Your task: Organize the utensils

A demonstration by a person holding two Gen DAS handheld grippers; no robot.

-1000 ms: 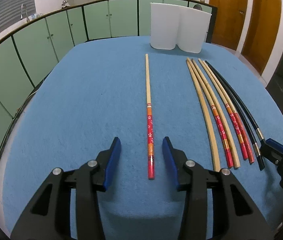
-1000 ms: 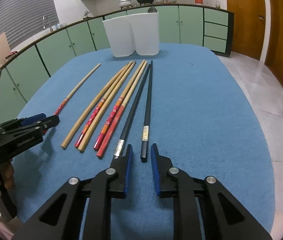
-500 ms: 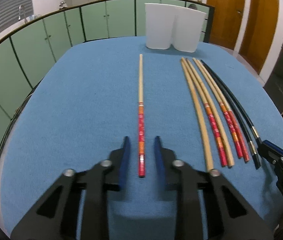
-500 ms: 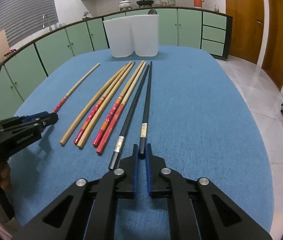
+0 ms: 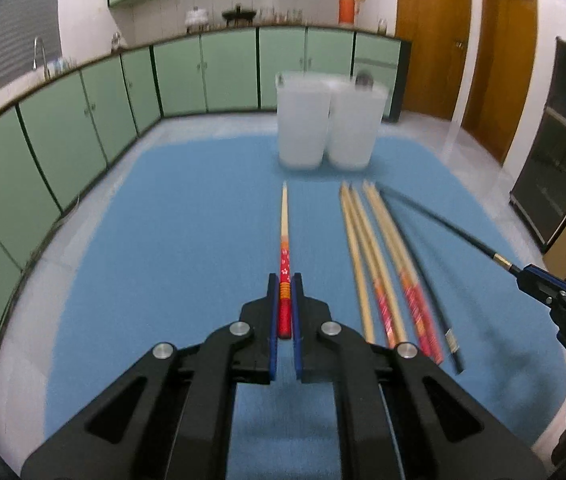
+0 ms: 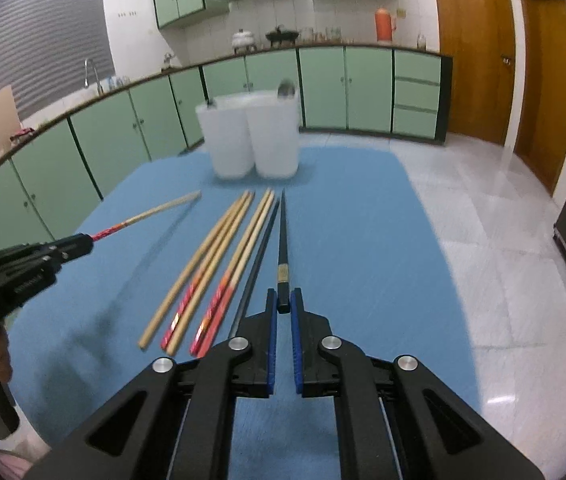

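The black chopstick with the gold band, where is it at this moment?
The black chopstick is clamped at its thick end in the right gripper, right of the chopsticks on the blue table, its tip pointing toward the white containers.

Right hand-held gripper (image 6: 284, 304) clamps black chopstick (image 6: 282, 248) above blue table (image 6: 363, 260)

My left camera rides just behind my left gripper (image 5: 285, 300), looking forward and slantwise down along its fingers, close over the blue table (image 5: 187, 248). It faces the two white bins (image 5: 329, 124) at the far edge and the green cabinets (image 5: 83, 120) beyond. My right camera sits the same way behind my right gripper (image 6: 283, 308), aimed down the table's right side toward the same bins. Both views share the row of chopsticks (image 6: 219, 264) on the cloth, and each catches the other gripper at its edge.
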